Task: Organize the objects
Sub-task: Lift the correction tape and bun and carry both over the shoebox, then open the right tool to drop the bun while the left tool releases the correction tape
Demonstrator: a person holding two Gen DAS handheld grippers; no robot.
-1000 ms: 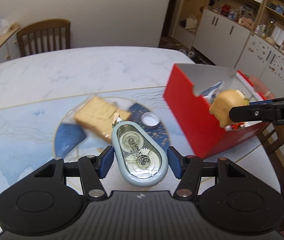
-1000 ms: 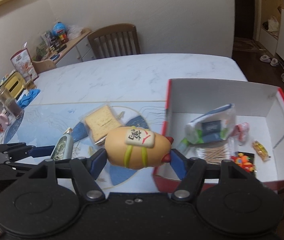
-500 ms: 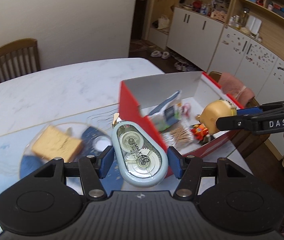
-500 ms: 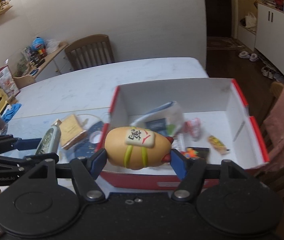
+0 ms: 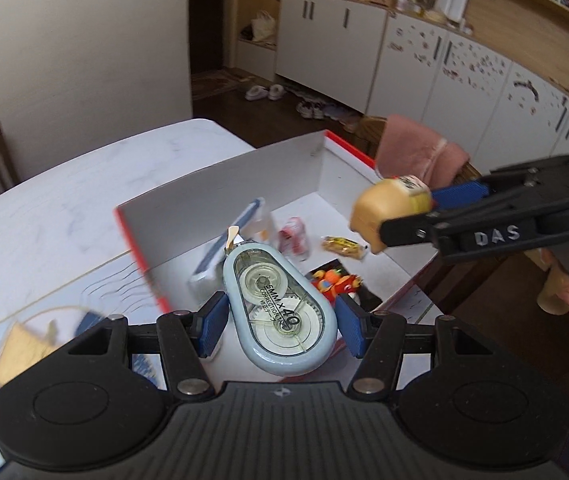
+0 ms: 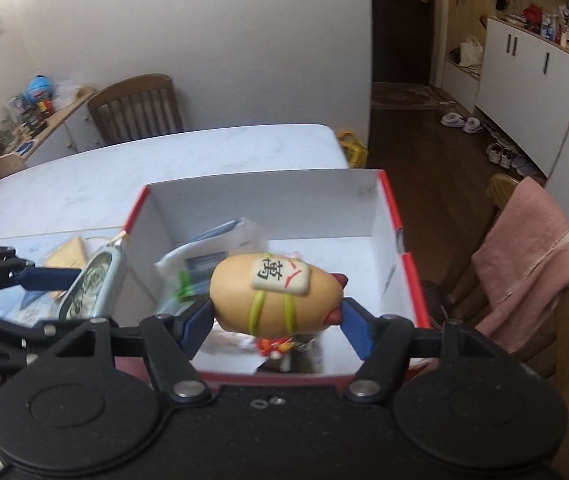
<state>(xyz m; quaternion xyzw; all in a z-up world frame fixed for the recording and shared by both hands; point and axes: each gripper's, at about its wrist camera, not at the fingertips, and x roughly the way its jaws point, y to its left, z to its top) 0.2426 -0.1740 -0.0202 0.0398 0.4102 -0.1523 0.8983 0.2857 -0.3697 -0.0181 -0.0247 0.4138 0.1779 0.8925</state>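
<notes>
My left gripper (image 5: 280,322) is shut on a pale blue correction tape dispenser (image 5: 278,304), held above the near left part of the red box (image 5: 220,184) with white inside walls. My right gripper (image 6: 276,322) is shut on a tan hot-dog-shaped toy (image 6: 276,294) with a white mahjong tile on top, hovering over the box (image 6: 260,196). In the left wrist view the toy (image 5: 388,210) and the right gripper (image 5: 408,216) hang over the box's right side. In the right wrist view the dispenser (image 6: 92,288) and the left gripper (image 6: 84,286) sit at the box's left wall.
Inside the box lie a plastic packet (image 6: 208,244), a pink wrapper (image 5: 294,236), a yellow snack pack (image 5: 342,246) and an orange toy (image 5: 334,282). A toast-like piece (image 5: 16,354) rests on a blue disc at left. A chair with a pink towel (image 6: 532,256) stands right of the table.
Both grippers have swung right from over the blue disc to over the red box, each keeping its object. The toast piece has slid to the left edge of the left wrist view.
</notes>
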